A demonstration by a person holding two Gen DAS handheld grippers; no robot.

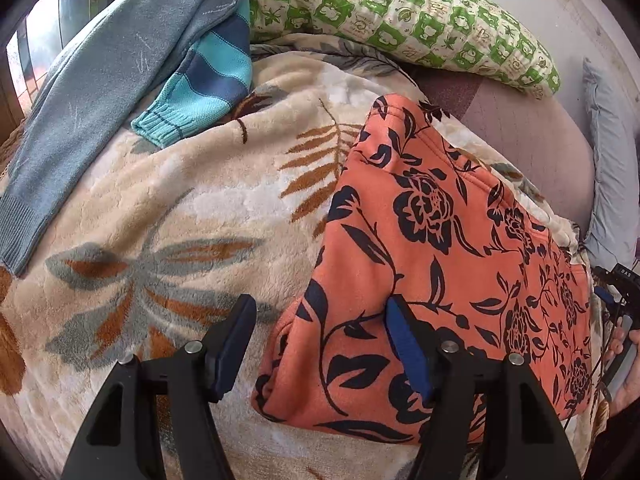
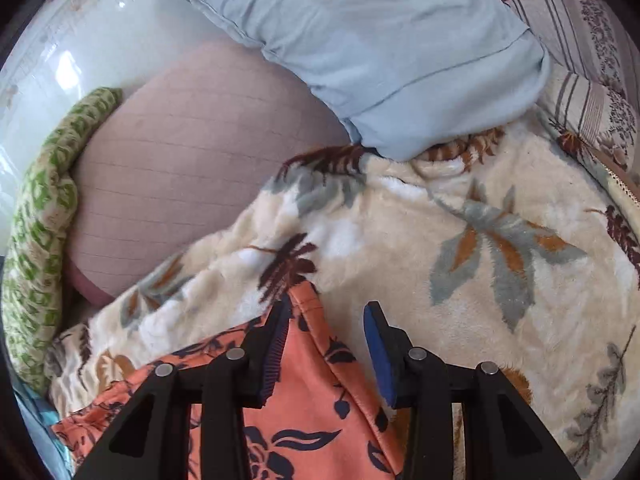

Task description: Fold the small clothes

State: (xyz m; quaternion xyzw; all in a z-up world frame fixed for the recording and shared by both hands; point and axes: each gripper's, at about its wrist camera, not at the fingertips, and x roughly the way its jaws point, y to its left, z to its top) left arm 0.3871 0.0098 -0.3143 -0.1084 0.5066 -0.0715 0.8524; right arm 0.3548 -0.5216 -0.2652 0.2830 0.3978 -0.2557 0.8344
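An orange garment with dark flower print (image 1: 432,248) lies flat on a cream leaf-patterned blanket (image 1: 168,200). My left gripper (image 1: 320,312) hangs open over the garment's near left edge, with one finger above the blanket and the blue-padded one above the cloth. In the right wrist view a corner of the same garment (image 2: 316,380) runs up between the fingers of my right gripper (image 2: 326,312). That gripper is open. Its left pad lies against the cloth and a gap shows beside its right pad.
A grey-blue sweater (image 1: 88,120) and a teal striped knit (image 1: 208,80) lie at the far left. A green checked pillow (image 1: 400,12) and a pale blue pillow (image 2: 380,48) rest on the mauve sheet (image 2: 192,152). A hand (image 1: 626,364) shows at the right edge.
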